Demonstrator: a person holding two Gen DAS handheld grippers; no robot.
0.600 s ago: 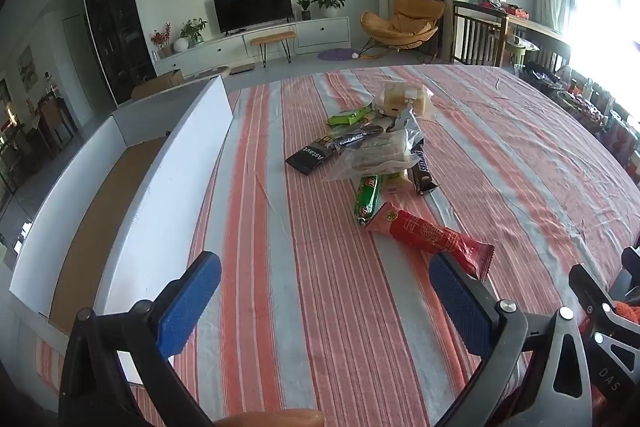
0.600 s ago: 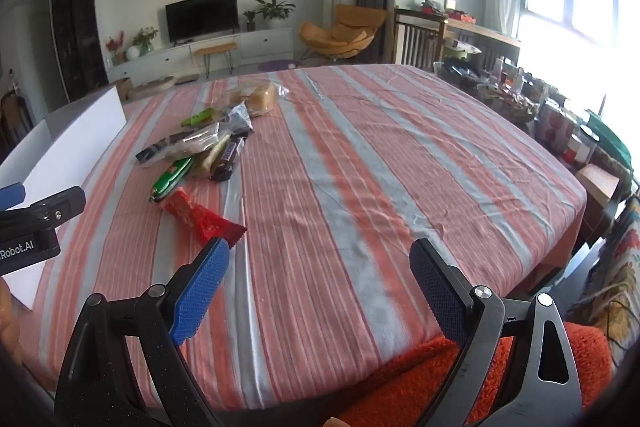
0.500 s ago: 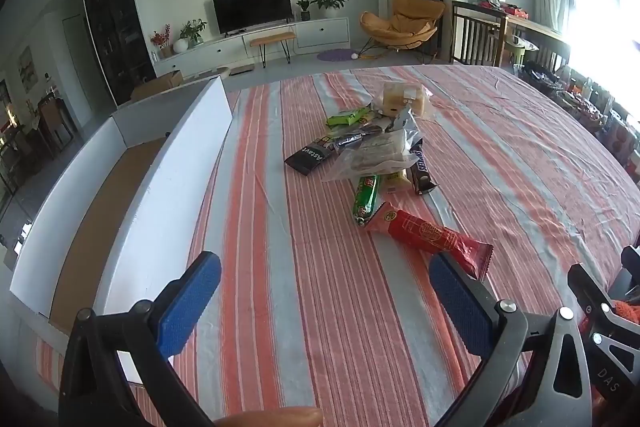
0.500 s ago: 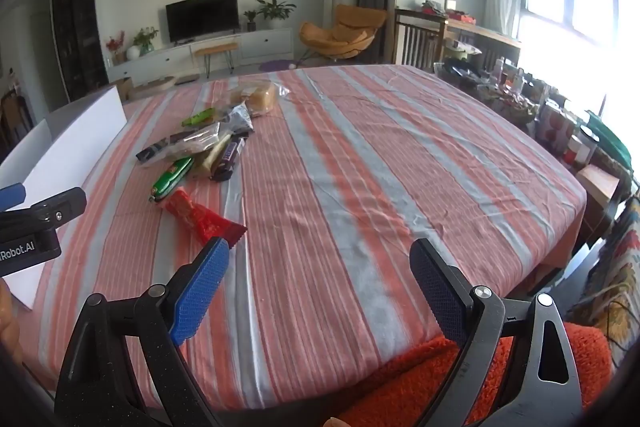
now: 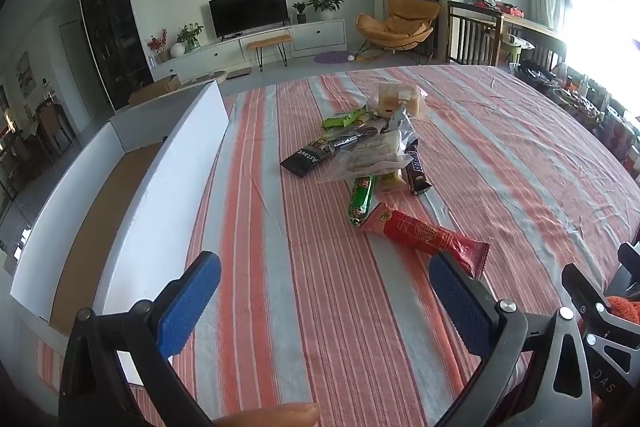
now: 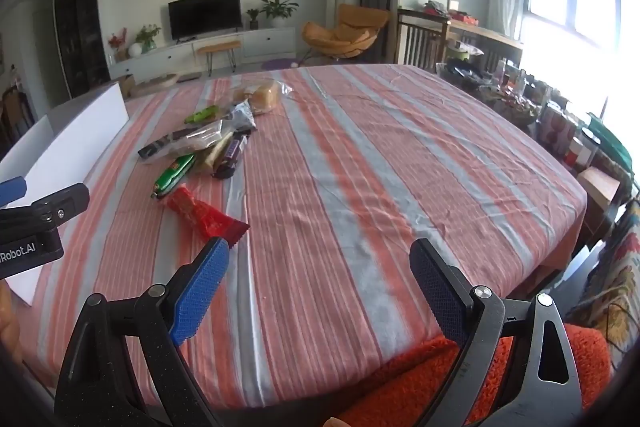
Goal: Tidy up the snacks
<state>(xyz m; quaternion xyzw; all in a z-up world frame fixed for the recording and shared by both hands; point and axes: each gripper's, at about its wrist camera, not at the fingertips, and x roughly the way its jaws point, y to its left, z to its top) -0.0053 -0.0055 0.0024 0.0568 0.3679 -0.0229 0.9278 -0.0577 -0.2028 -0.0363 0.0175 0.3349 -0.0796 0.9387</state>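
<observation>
Only the left wrist view shows the white box's [image 5: 168, 163] brown floor; both grippers' jaws gape empty.

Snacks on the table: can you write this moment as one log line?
left claw: open, empty | right claw: open, empty | snack pile: untouched | white box: no snacks seen

Bare striped tablecloth [image 5: 320, 307] lies open ahead of both wide-open grippers. A snack pile [image 5: 372, 155] blocks the middle, its red packet [image 5: 424, 237] nearest. A tall white box wall [image 5: 172, 187] lines the left side. Right half [image 6: 420, 167] is bare.
</observation>
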